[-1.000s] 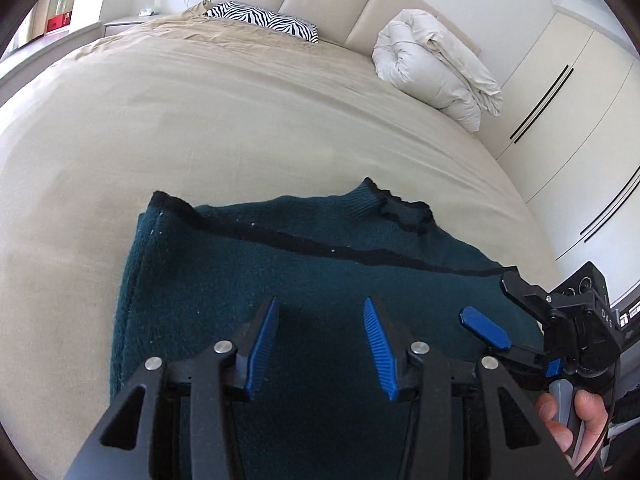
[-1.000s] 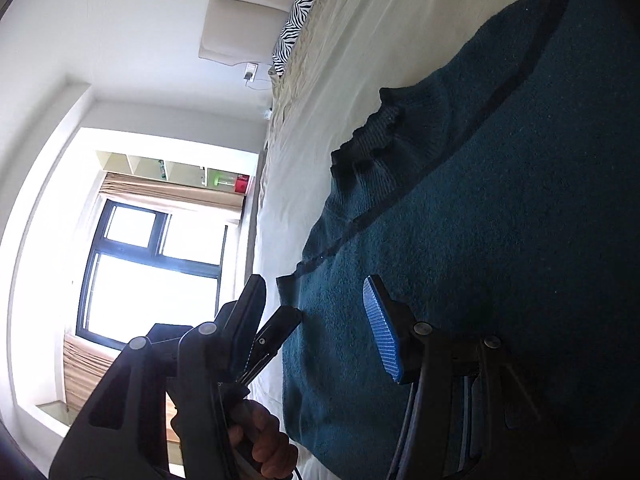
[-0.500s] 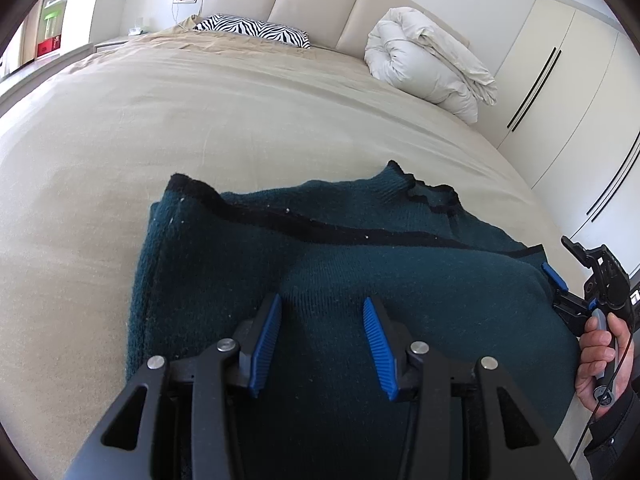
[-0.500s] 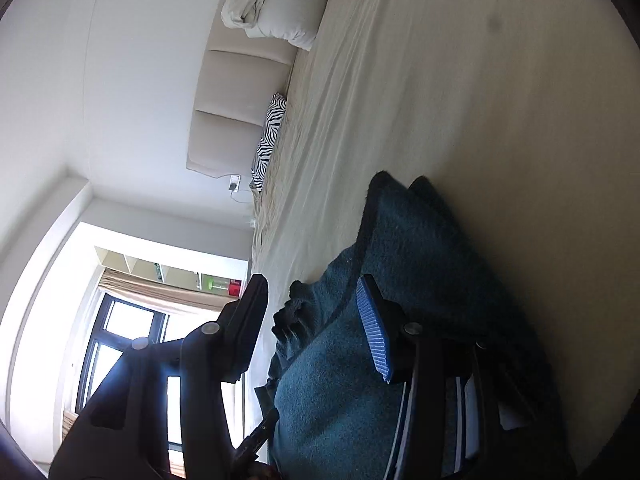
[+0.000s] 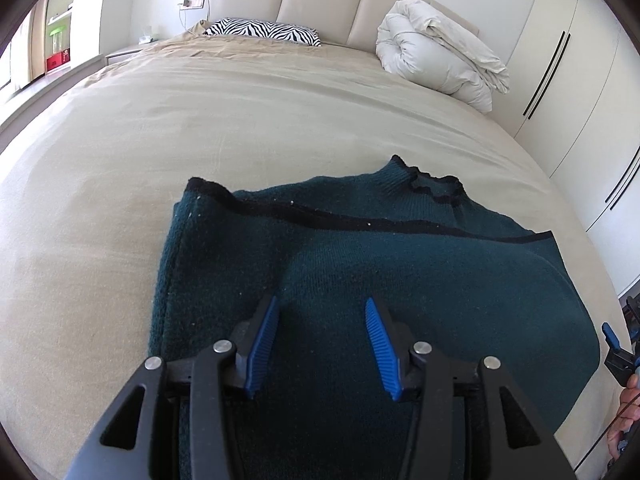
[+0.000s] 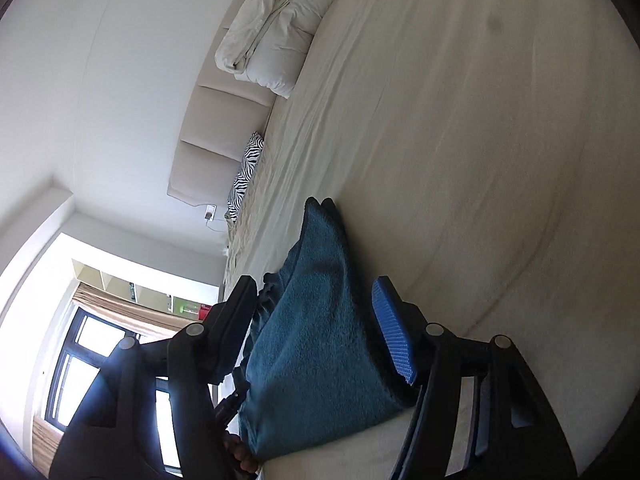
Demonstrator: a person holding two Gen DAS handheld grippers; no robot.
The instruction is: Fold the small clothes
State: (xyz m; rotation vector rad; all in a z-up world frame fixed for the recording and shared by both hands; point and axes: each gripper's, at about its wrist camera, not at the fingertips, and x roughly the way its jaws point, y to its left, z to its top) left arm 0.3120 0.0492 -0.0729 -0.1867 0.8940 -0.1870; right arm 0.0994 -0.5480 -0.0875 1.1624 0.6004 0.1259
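Left gripper (image 5: 320,312) spread wide above the sweater (image 5: 400,264), grasping nothing. Right gripper (image 6: 316,304) also wide apart, straddling the sweater's folded edge (image 6: 320,320), not clamped.

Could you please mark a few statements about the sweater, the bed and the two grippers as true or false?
1. The teal sweater lies on the beige bed. True.
2. The left gripper is clamped shut on the sweater. False: its jaws stand apart above the knit.
3. A zebra-print pillow sits by the headboard. True.
4. The rolled white duvet covers the sweater. False: it lies apart, near the headboard.
5. The right gripper has open jaws. True.
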